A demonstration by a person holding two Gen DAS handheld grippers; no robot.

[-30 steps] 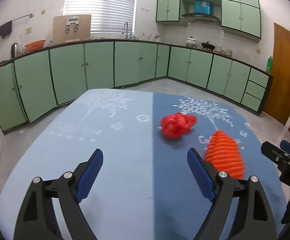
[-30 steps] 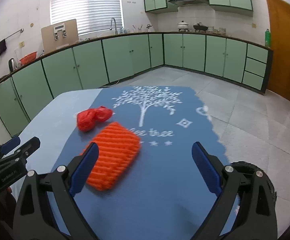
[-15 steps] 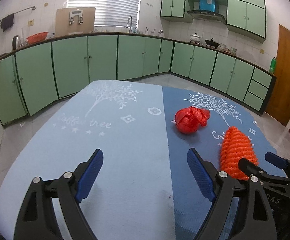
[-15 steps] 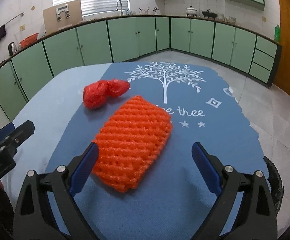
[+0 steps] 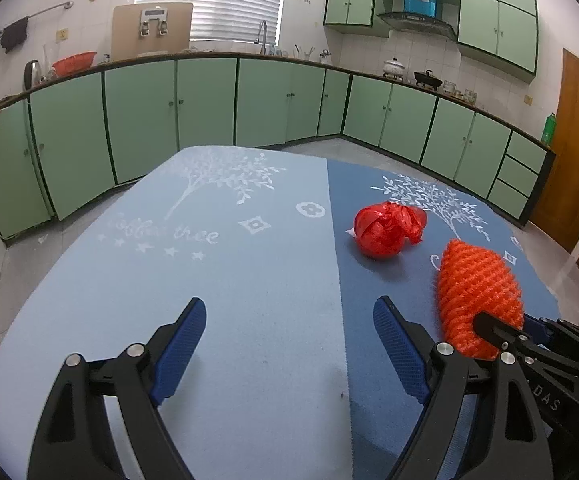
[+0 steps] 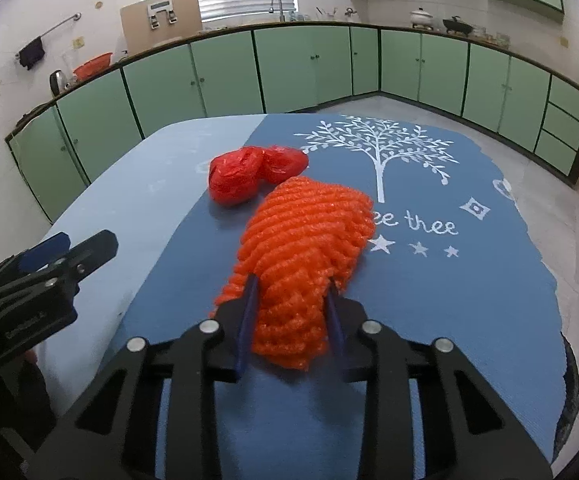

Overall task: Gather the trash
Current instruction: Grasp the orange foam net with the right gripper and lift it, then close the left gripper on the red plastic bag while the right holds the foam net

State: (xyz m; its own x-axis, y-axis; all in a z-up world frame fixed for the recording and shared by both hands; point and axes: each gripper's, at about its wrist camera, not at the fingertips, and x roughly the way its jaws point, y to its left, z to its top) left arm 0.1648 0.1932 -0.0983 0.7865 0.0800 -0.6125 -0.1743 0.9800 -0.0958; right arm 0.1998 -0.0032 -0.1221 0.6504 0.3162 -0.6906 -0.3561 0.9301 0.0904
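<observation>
The orange foam net (image 6: 305,256) sits between my right tongs (image 6: 291,312), whose jaws are closing with both pads pressing its near end. Just beyond it lies the red plastic bag (image 6: 249,176). My left tongs (image 5: 289,344) stand released over the blue worktop (image 5: 229,280).
</observation>
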